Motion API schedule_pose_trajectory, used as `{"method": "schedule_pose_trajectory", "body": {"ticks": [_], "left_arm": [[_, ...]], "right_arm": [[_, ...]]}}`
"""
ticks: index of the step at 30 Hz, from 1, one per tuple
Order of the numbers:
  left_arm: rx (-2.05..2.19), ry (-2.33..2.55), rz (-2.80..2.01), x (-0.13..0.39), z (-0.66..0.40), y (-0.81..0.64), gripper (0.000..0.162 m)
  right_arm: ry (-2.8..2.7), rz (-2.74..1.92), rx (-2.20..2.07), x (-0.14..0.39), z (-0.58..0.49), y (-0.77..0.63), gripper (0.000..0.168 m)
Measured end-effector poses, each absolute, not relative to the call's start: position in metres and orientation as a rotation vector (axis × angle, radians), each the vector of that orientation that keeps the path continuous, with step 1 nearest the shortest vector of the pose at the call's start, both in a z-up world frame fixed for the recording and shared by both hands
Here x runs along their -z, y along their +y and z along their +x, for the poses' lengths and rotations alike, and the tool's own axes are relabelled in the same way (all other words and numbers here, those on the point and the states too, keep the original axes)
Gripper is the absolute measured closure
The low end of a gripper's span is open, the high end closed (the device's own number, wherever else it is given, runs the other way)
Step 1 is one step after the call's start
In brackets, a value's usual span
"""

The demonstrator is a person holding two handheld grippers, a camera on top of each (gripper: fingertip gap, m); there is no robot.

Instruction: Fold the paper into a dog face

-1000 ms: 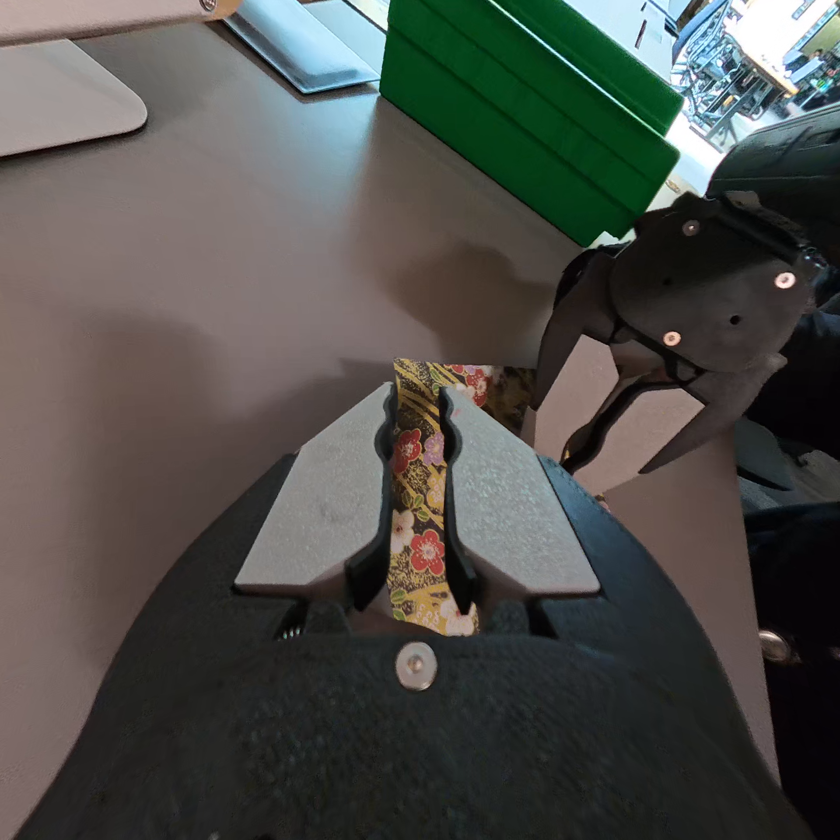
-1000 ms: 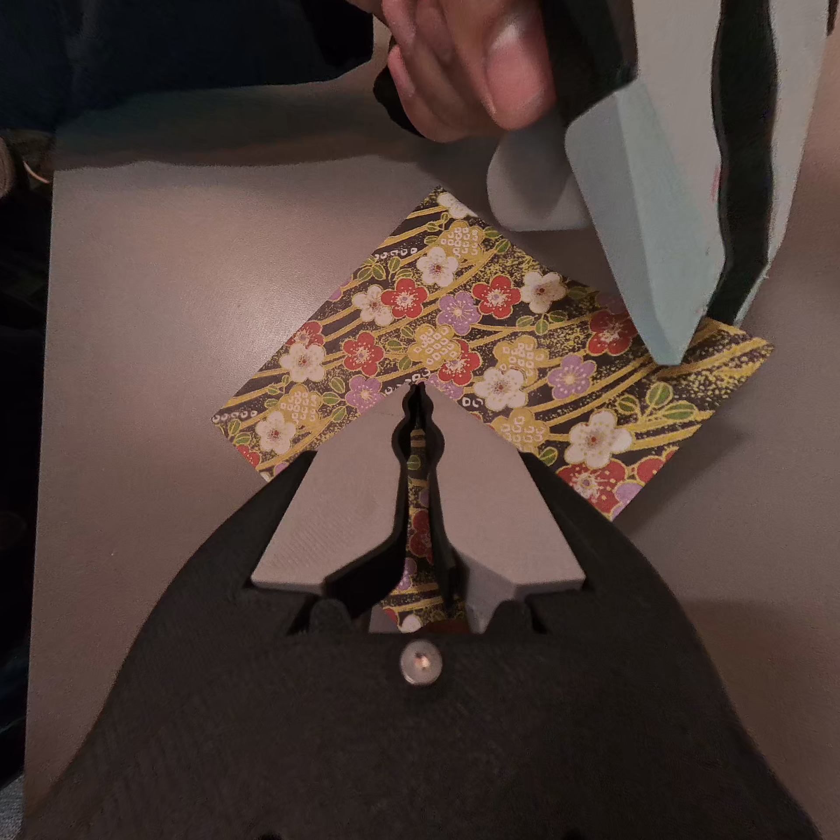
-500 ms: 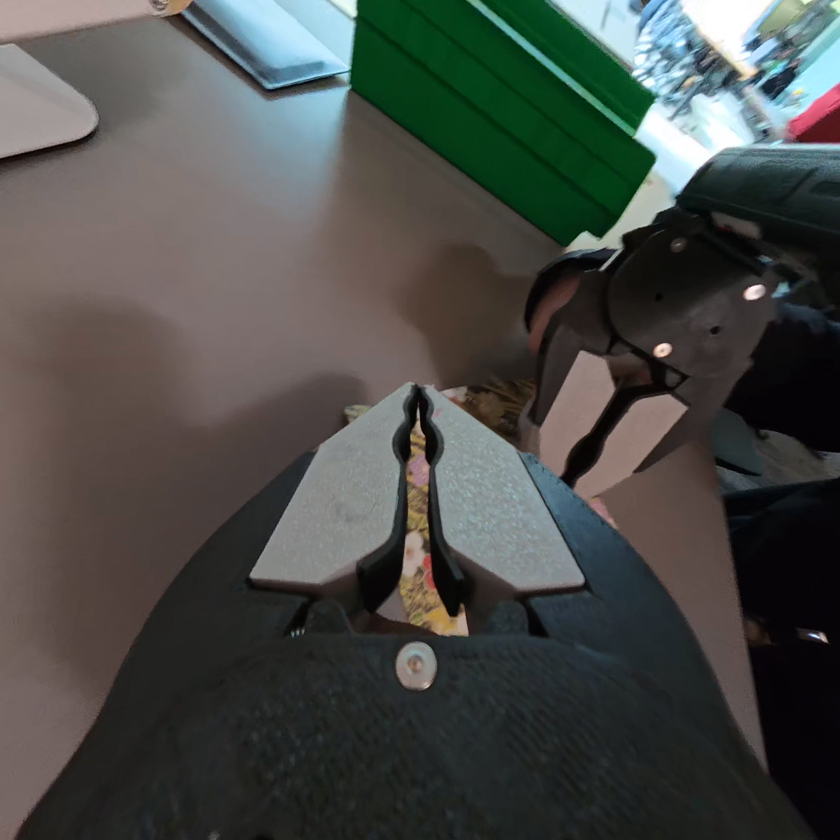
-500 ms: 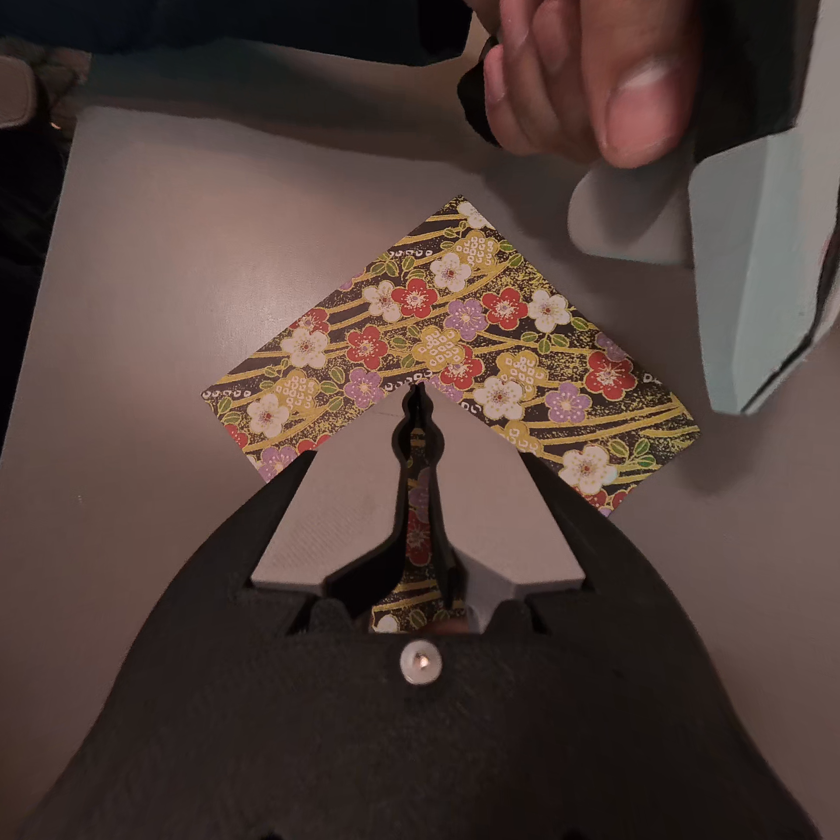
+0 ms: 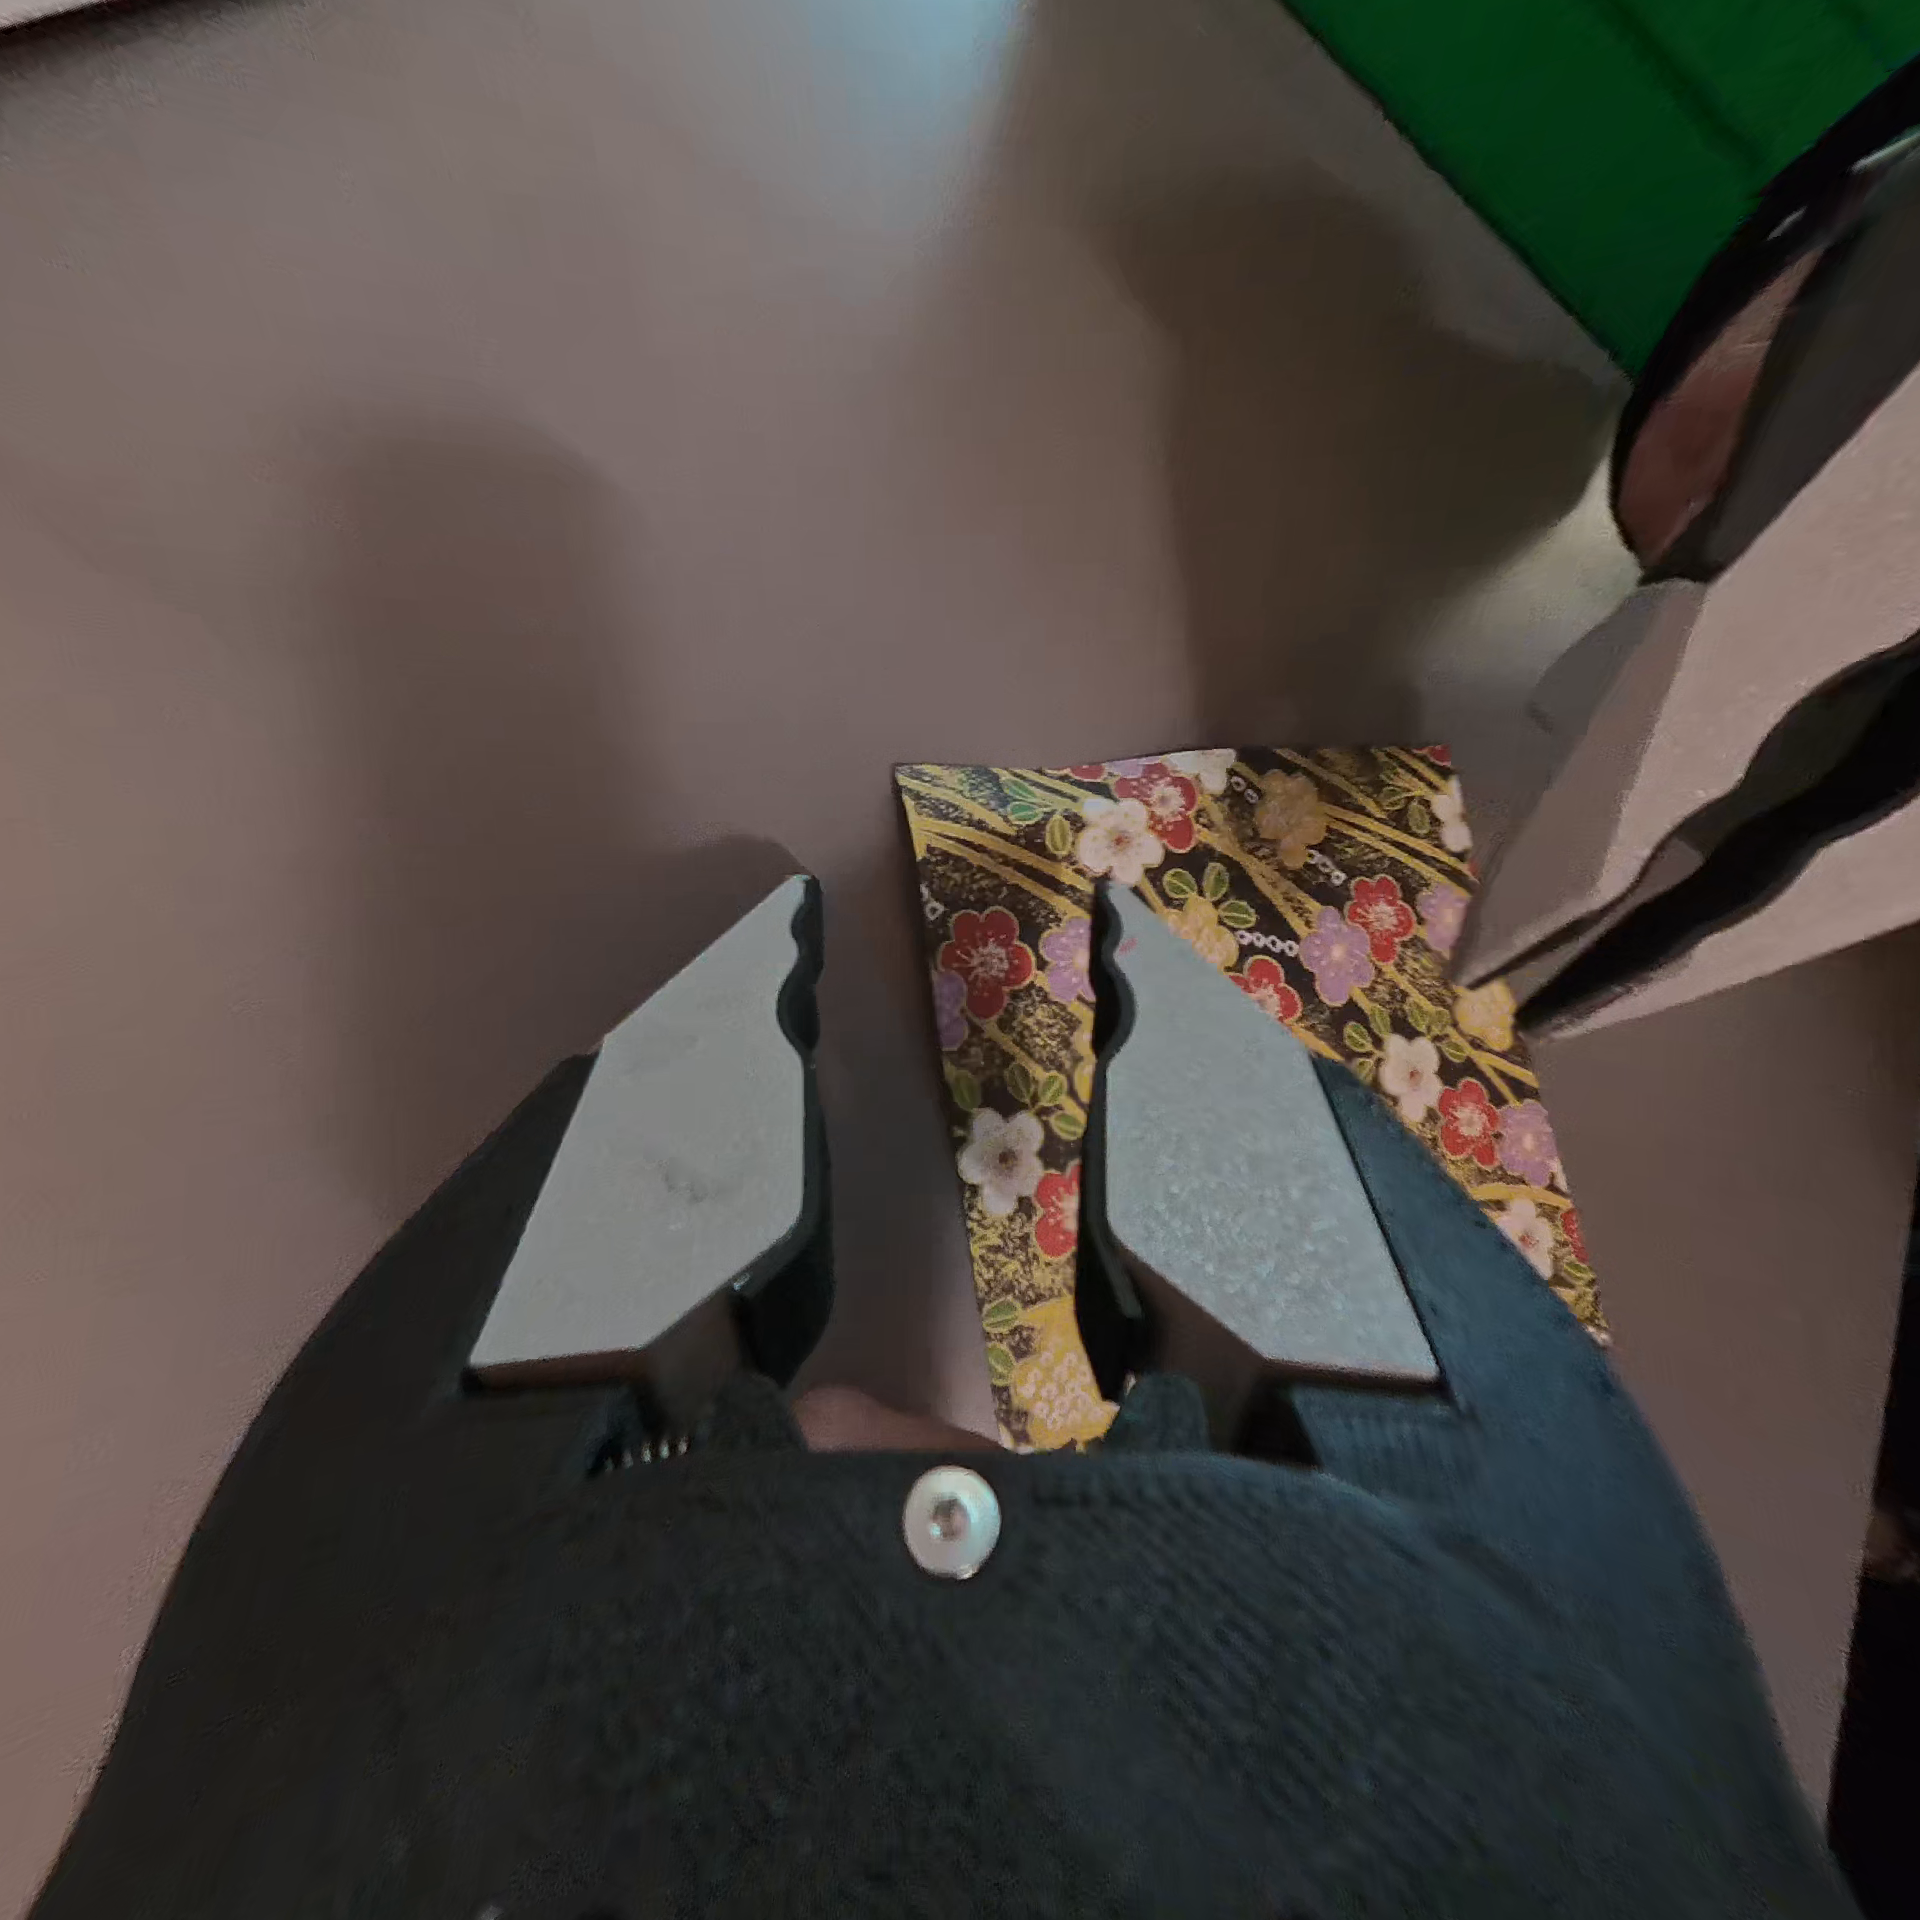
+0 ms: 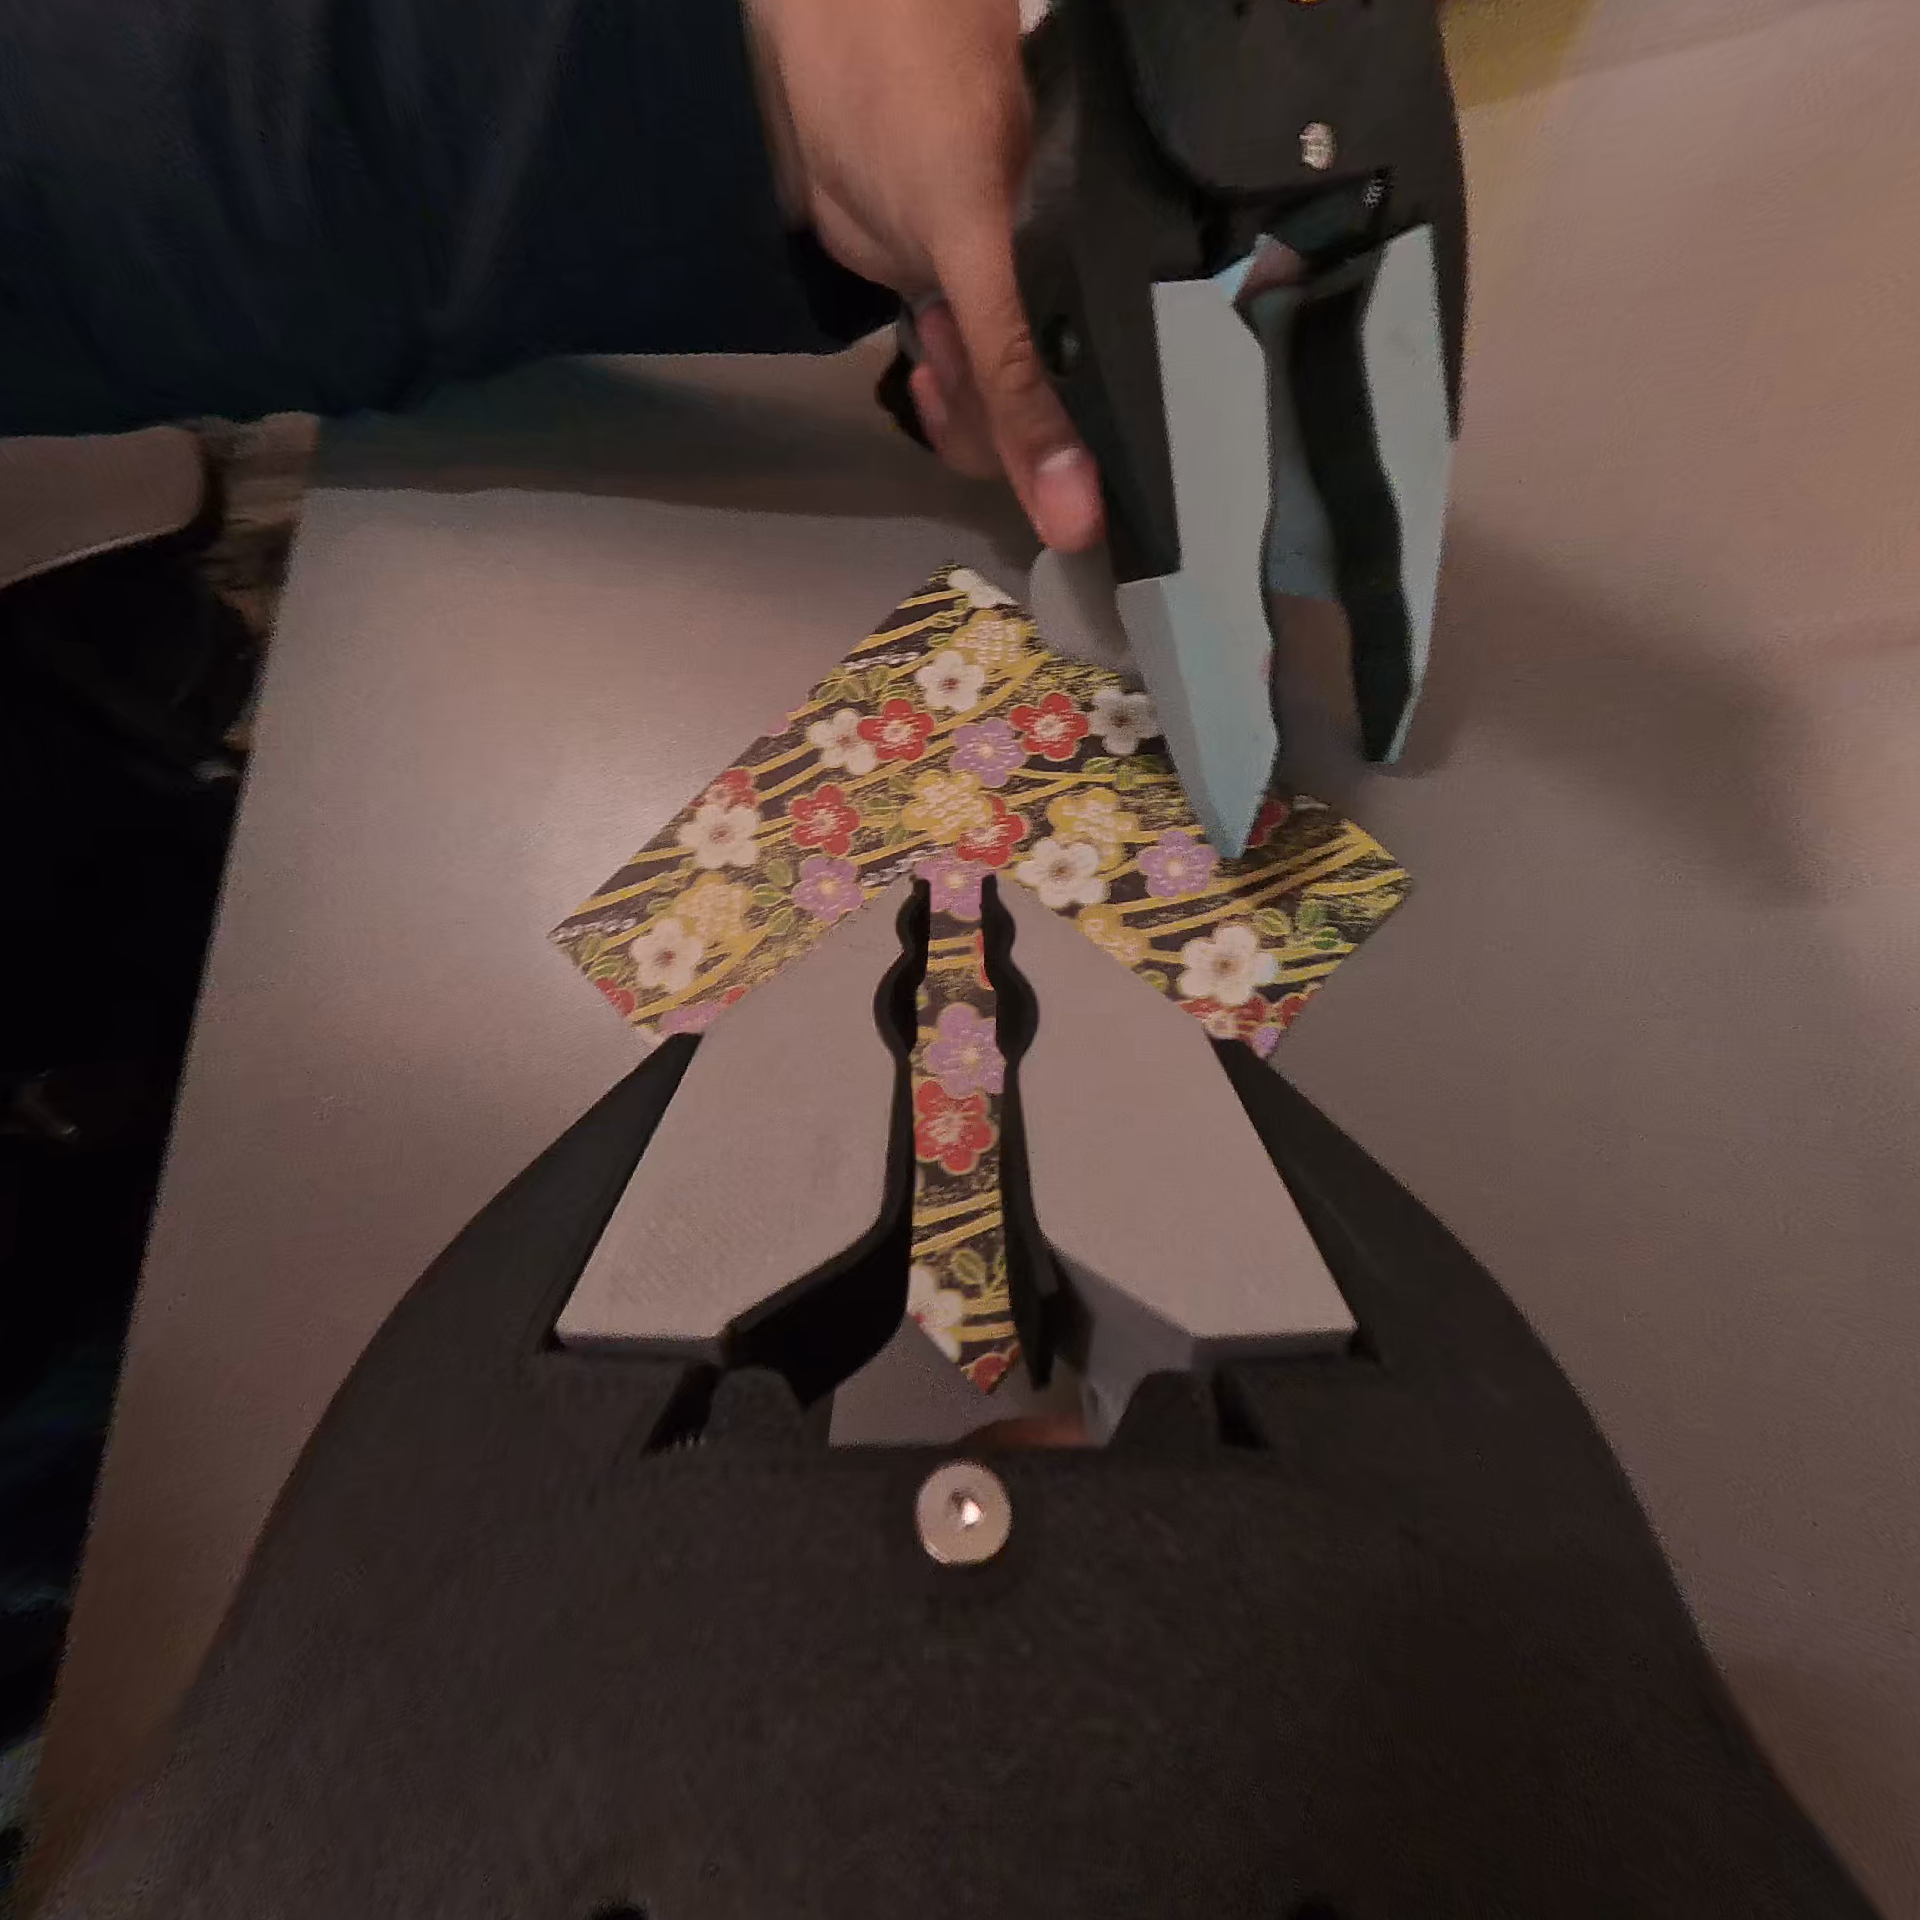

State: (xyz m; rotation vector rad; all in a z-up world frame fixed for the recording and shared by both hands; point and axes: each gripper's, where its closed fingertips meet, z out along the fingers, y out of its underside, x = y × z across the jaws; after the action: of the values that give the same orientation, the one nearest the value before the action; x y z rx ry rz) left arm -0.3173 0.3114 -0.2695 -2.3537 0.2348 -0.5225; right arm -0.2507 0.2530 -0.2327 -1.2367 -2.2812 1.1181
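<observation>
Left tool (image 6: 1314,800) spread, 1 tip on floral paper (image 6: 914,769); right tool (image 6: 954,894) slightly parted, empty.

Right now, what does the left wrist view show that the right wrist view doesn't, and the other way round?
Only the left wrist view shows the green box at the back of the table. Only the right wrist view shows the person's hand and dark sleeve. Both show the floral paper lying flat, the open left hand-held gripper with one fingertip on it, and the right hand-held gripper, slightly open.
</observation>
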Motion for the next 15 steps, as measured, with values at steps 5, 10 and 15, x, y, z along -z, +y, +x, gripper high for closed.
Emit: {"method": "schedule_pose_trajectory", "body": {"ticks": [5,10,15], "left_arm": [[0.659,0.267,-2.339,0.267,-0.303,0.307,0.113],[0.836,0.262,-2.322,0.266,-0.294,0.3,0.124],[0.91,0.237,-2.299,0.266,-0.293,0.302,0.131]], "right_arm": [[-2.479,-1.155,-1.136,0.247,-0.23,0.226,0.162],[-2.568,-1.213,-1.02,0.273,-0.227,0.227,0.162],[-2.584,-1.211,-0.984,0.278,-0.228,0.225,0.167]]}}
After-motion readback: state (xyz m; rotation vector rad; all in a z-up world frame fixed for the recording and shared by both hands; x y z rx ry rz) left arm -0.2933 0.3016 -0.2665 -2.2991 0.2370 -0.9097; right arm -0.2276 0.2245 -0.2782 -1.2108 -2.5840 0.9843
